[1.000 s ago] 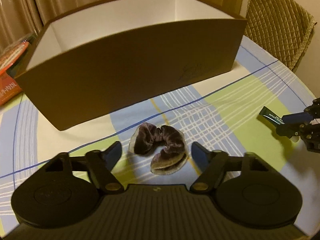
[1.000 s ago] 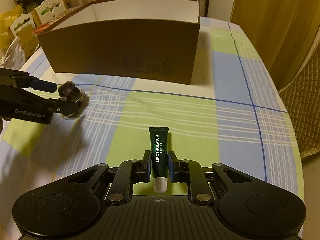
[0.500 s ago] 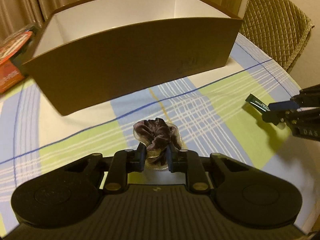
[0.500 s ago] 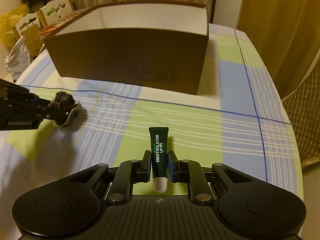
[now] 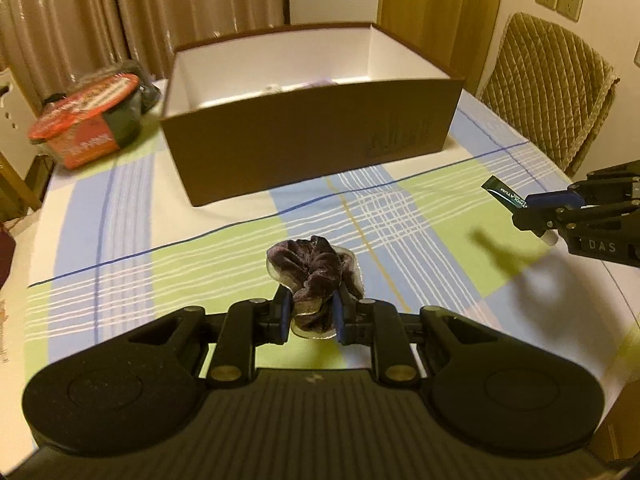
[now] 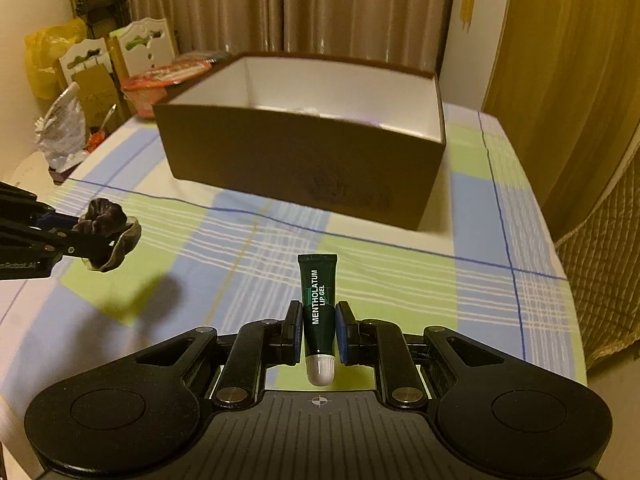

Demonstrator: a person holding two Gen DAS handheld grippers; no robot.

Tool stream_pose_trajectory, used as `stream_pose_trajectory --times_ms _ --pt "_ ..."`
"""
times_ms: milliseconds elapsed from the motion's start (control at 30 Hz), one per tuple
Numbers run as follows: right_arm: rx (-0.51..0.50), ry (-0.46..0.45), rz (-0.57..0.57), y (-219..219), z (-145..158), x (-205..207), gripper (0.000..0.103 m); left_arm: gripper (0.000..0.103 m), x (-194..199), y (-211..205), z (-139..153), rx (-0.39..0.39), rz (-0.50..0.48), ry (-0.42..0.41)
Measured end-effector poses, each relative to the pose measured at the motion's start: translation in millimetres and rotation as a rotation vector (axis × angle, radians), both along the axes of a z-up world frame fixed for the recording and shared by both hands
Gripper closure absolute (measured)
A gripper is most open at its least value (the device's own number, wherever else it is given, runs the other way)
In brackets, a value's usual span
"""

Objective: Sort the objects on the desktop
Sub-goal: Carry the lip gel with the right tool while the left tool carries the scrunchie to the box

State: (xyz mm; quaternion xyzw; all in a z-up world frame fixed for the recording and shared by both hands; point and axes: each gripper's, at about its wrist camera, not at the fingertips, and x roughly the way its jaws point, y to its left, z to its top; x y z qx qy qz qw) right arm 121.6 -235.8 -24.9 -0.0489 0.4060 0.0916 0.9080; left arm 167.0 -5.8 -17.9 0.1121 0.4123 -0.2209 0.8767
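Now | left tool [image 5: 310, 314] clamped on purple scrunchie [image 5: 312, 266] | right tool [image 6: 318, 334] clamped on lip gel tube [image 6: 319, 304] | brown box [image 5: 312, 148] far on worktop [image 5: 120, 216]

A home dining room: ahead of the grippers, a table under a plaid tablecloth [image 5: 400, 216] carries an open brown box [image 5: 312, 152]. Floor-length curtains [image 6: 320, 4] hang beyond, a quilted chair [image 5: 552, 88] stands right, and what appears to be an instant-noodle bowl [image 5: 88, 120] sits left.
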Motion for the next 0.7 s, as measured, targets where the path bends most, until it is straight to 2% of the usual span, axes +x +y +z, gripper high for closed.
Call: stream_pose_trajectory --times_ms 400,700 --pt "-0.016 -0.057 0.034 15 19 -7 0.087 0.086 -22 20 27 -0.024 0.034 -0.06" --pt "-0.023 -0.064 0.043 12 21 -6 0.087 0.086 -21 18 29 -0.035 0.039 -0.066"
